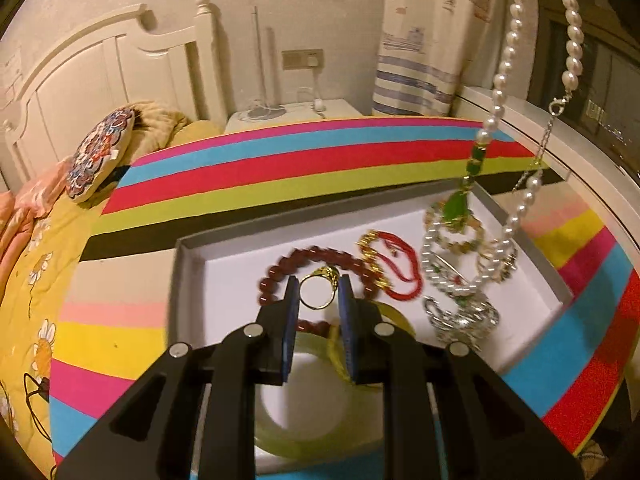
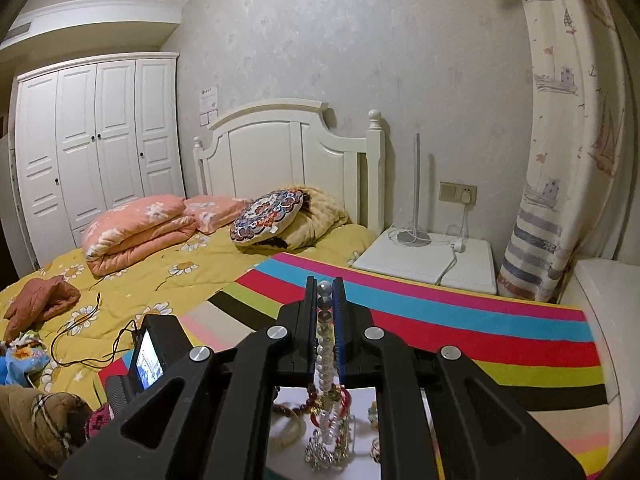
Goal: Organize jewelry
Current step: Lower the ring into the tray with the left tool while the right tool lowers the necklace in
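Two claws are seen, each clamped on a piece of jewelry. In the left wrist view, the left claw [image 1: 319, 294] is nearly closed on a gold ring [image 1: 318, 289], which is pinched by its band between the blue pads and held above a shallow white box [image 1: 188, 264]. The box rests on a rainbow-striped surface [image 1: 280, 160].

Inside the box, a dark red bead bracelet [image 1: 276, 270] lies directly behind the ring, partly hidden by the claw. A pale green bangle [image 1: 288, 440] is seen toward 6 o'clock, beneath the claw. A red cord bracelet with gold charms [image 1: 394, 266] lies at about 2 o'clock from the ring, and a heap of silver and pearl pieces [image 1: 460, 312] fills the 3 o'clock side.

A pearl necklace [image 1: 506, 56] hangs down from 1 o'clock at the frame's top, its lower loop dangling over the heap, beside a green pendant [image 1: 456, 204] on a strand.

In the right wrist view, the right claw [image 2: 325, 284] is almost fully closed on that same necklace, the beads being lined up between the pads and trailing down toward the box at 6 o'clock. A bed [image 2: 200, 256] with a yellow floral cover is visible at 9 o'clock.
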Demonstrator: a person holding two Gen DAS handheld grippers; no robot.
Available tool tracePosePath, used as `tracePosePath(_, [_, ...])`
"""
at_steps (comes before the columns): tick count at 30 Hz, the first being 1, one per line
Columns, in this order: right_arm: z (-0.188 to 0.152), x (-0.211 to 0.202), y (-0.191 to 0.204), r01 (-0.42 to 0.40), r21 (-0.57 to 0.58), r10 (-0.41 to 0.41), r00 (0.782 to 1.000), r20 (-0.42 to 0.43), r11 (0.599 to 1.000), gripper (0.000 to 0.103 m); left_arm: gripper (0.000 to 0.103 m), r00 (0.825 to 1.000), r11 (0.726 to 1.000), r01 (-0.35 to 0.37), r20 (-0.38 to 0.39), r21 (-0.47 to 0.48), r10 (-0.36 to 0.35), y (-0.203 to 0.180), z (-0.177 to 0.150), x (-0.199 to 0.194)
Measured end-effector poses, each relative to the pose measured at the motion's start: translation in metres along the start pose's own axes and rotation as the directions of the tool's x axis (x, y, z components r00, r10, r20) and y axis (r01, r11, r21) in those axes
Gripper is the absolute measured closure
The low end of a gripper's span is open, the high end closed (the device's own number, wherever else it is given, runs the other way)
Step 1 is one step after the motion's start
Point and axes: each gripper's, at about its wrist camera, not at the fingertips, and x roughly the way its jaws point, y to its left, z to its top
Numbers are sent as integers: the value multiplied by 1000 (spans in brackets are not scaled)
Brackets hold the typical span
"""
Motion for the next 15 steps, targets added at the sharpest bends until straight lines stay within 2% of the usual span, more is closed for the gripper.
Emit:
tracePosePath(6, [12,12,12,3,-30,-3,1000,7,1000,93,84,999,999,-26,-21,-28,25,16,4,10])
tracePosePath(11, [-10,28,4,19,-25,-20,998,-59,1000,93,82,998,999,-25,-50,-22,24,17,3,21])
tracePosePath(12, [-18,31,2,22,-29,-24,996,-81,999,93,79,998,999,-24,-56,-22,22,16,1,22])
tracePosePath(14, [-35,39,-2,37,-42,-42,990,-137,998,93,57,998,999,-25,-55,-29,24,17,-2,23])
tracePosePath(15, [-44,44,-4,44,-45,-52,984,-170,998,93,53,998,999,-28,-52,-33,26,17,-3,23])
